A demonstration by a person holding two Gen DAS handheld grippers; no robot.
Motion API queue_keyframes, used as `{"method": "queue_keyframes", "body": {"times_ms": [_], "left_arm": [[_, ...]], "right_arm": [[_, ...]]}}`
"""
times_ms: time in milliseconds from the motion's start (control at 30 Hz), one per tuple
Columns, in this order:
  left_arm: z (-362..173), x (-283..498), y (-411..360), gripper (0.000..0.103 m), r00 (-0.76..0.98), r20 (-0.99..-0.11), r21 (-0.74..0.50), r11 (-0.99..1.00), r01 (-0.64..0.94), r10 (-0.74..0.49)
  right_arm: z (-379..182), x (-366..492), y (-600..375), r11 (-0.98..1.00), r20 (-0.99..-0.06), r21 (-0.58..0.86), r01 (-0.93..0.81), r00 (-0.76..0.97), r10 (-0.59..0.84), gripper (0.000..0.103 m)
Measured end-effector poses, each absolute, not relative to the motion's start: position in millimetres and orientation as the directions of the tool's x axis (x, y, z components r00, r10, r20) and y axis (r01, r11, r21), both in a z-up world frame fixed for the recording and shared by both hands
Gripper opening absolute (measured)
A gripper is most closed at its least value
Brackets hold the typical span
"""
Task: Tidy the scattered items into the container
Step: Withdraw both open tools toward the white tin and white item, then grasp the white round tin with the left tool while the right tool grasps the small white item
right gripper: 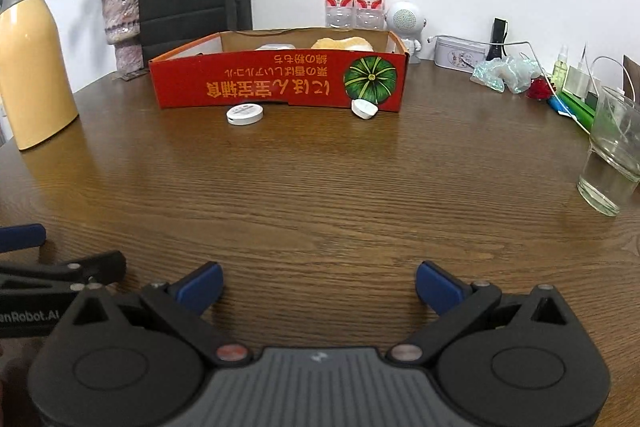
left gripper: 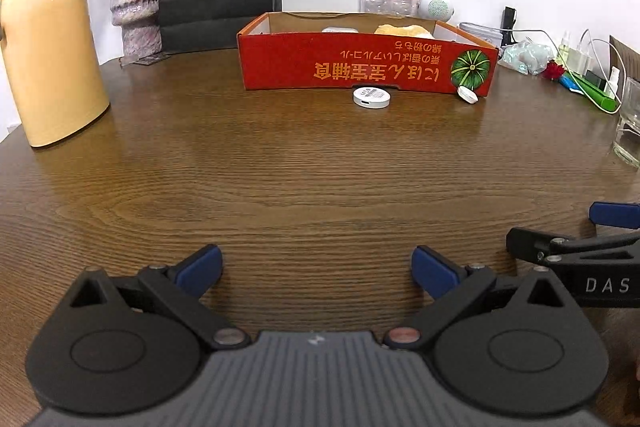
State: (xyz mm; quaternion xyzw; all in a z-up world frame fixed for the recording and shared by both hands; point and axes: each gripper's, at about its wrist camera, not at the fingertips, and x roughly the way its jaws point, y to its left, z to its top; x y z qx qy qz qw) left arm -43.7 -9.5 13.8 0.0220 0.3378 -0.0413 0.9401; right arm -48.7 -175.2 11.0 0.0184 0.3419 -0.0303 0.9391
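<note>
Both grippers hover low over the table (left gripper: 312,163), well short of the red box (left gripper: 366,61): left gripper (left gripper: 317,269) and right gripper (right gripper: 319,287) are spread wide, holding nothing. A round white disc (left gripper: 371,97) and a white cap (left gripper: 468,94) lie just before the box's front wall. A yellow jug (left gripper: 48,39) stands left of the box, a glass (right gripper: 612,163) to its right.

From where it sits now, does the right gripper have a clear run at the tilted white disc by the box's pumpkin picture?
Probably yes. The right gripper is open, and only bare table lies between it and the small white disc, which leans against the red box; that wall may crowd the fingers.
</note>
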Motion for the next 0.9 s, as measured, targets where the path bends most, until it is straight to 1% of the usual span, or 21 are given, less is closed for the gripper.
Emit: {"method": "queue_keyframes", "body": {"times_ms": [367, 433, 467, 500, 533, 567, 633, 700, 767, 800, 900], "left_arm": [[14.5, -40.9, -10.4, 0.103, 0.768, -0.637, 0.008, 0.996, 0.093, -0.066], [18.8, -34.1, -9.4, 0.103, 0.763, -0.638, -0.022, 0.993, 0.118, -0.105], [25.0, -26.6, -8.2, 0.103, 0.755, -0.635, -0.059, 0.985, 0.164, -0.164], [33.8, -15.9, -6.9, 0.103, 0.744, -0.627, -0.098, 0.970, 0.221, -0.233], [43.1, -3.7, -6.5, 0.103, 0.740, -0.611, -0.121, 0.957, 0.265, -0.282], [50.9, 8.9, -8.0, 0.103, 0.749, -0.590, -0.118, 0.950, 0.291, -0.302], [59.0, 38.3, -16.8, 0.103, 0.766, -0.564, -0.057, 0.940, 0.335, -0.307], [57.1, 70.3, -28.1, 0.103, 0.746, -0.585, -0.012, 0.923, 0.385, -0.319], [50.6, 102.6, -35.7, 0.103, 0.714, -0.612, -0.018, 0.908, 0.418, -0.341], [46.4, 117.9, -37.2, 0.103, 0.702, -0.618, -0.036, 0.904, 0.425, -0.355], [35.4, 149.7, -41.3, 0.102, 0.692, -0.616, -0.063, 0.899, 0.433, -0.376]], "right_arm": [[11.2, -47.9, -175.7, 0.997, -0.643, 0.015, 0.069, 0.765, -0.043, 0.103], [11.7, -47.5, -176.5, 0.997, -0.642, 0.017, 0.071, 0.765, -0.044, 0.103], [12.2, -45.4, -177.7, 0.998, -0.643, 0.018, 0.064, 0.765, -0.038, 0.103], [13.7, -41.1, -179.5, 0.999, -0.645, 0.019, 0.039, 0.764, -0.018, 0.100], [17.0, -35.1, -182.8, 1.000, -0.647, 0.025, 0.003, 0.762, 0.014, 0.092], [22.0, -28.1, -188.0, 0.999, -0.644, 0.037, -0.023, 0.764, 0.042, 0.088], [33.2, -9.2, -203.3, 0.998, -0.621, 0.064, -0.024, 0.782, 0.059, 0.087], [38.5, 15.0, -221.5, 0.996, -0.596, 0.084, 0.007, 0.802, 0.045, 0.087], [39.6, 42.2, -237.8, 0.994, -0.599, 0.102, 0.047, 0.800, 0.023, 0.082], [40.2, 55.2, -244.9, 0.992, -0.596, 0.115, 0.061, 0.803, 0.019, 0.078], [39.1, 92.0, -260.0, 0.985, -0.574, 0.155, 0.073, 0.818, 0.030, 0.077]]}}
